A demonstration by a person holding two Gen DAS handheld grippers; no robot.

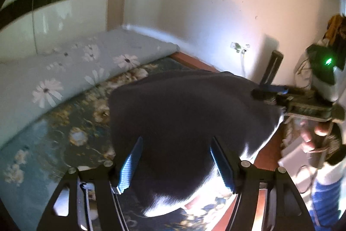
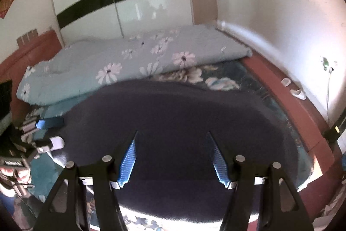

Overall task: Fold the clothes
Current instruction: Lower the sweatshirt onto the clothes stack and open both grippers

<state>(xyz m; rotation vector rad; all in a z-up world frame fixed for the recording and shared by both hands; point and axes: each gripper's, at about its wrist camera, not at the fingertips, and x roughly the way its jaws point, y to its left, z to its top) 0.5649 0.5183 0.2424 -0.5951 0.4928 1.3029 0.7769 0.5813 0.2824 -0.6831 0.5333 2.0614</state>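
Looking down both grippers, I see a dark navy garment (image 1: 183,114) spread flat on the bed (image 1: 64,129), near its front edge. The cloth looks soft and matte, with a rounded outline; a pale, brightly lit strip runs along its near hem. The bed's cover is teal with cream and gold flower print. A light-blue quilt (image 2: 129,66), printed with white daisies, lies rolled along the far edge.

My left gripper (image 1: 176,162) hangs over the near part of the garment, jaws released and well apart, nothing between the ribbed blue pads (image 1: 129,166). My right gripper (image 2: 173,158) is likewise released, jaws spread above the cloth. Whether either fingertip touches the fabric, I cannot tell.

A red-brown wooden frame (image 2: 287,99) borders the bed's right edge, along a white wall.
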